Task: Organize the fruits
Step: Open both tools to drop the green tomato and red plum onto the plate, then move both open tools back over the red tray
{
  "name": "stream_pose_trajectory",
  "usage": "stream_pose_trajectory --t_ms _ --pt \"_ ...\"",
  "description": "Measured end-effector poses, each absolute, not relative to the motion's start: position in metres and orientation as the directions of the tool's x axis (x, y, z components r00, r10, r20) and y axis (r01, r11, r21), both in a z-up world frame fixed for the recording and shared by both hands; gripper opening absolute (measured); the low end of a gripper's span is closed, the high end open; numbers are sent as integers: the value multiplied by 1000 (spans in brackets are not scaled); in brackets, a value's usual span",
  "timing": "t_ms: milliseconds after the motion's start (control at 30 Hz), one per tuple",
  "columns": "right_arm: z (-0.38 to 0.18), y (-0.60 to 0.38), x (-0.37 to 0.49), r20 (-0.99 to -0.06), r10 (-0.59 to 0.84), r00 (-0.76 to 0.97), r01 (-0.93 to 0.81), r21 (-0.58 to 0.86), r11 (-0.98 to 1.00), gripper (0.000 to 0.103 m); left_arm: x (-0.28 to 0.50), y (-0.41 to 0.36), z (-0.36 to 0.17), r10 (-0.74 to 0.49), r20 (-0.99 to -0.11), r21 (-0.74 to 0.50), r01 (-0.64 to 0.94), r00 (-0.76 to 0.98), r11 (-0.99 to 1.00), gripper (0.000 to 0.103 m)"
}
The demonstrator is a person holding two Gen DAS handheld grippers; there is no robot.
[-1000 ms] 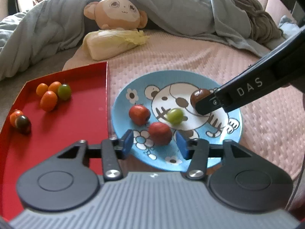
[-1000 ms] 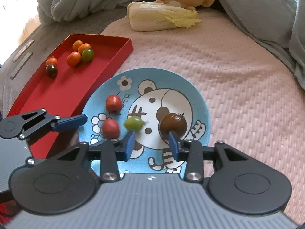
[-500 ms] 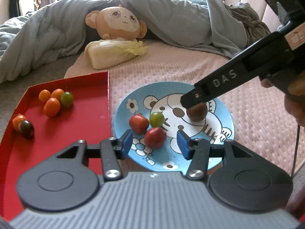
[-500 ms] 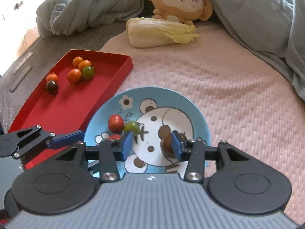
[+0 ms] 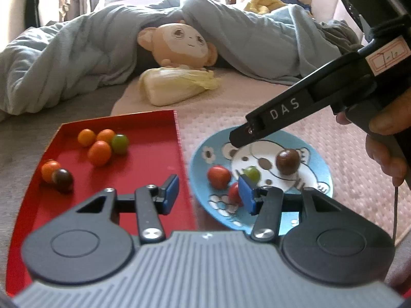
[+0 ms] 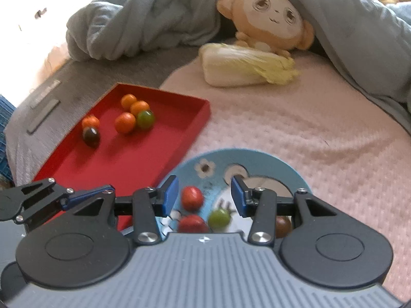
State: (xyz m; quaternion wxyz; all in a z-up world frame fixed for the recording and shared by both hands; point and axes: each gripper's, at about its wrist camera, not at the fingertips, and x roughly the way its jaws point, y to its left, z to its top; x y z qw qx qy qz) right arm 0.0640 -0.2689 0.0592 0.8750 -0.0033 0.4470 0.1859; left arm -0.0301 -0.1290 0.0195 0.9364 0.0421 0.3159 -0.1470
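Our left gripper (image 5: 208, 192) has blue pads (image 5: 171, 188), black linkage arms with silver screws and a ribbed grey body. Our right gripper (image 6: 204, 194) looks identical, with white "DAS" lettering, a red-outlined label and a bare-skinned hand (image 5: 385, 138).

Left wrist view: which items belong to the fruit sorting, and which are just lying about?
Job: red tray with six small fruits, blue plate holding brown fruit, green fruit, two red fruits.
Lying about: monkey plush, cabbage, grey blanket.
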Motion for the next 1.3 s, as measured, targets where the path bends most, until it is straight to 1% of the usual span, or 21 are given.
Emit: stream_pose_trajectory --t_ms 267,967,1133,1300 --pt "64 -237 73 -752 383 536 -385 187 904 51 -20 -97 23 -210 -597 -20 247 775 969 54" --pt "48 -185 88 -773 416 479 -457 186 870 52 -3 -28 10 -83 -616 -18 91 784 996 54" --pt "45 -176 91 -778 417 471 -468 181 865 55 1 -17 5 -60 -624 -22 60 779 998 54" --pt "42 -168 93 -780 418 465 -478 177 861 55 1 -9 2 -37 -618 -8 40 786 999 54"
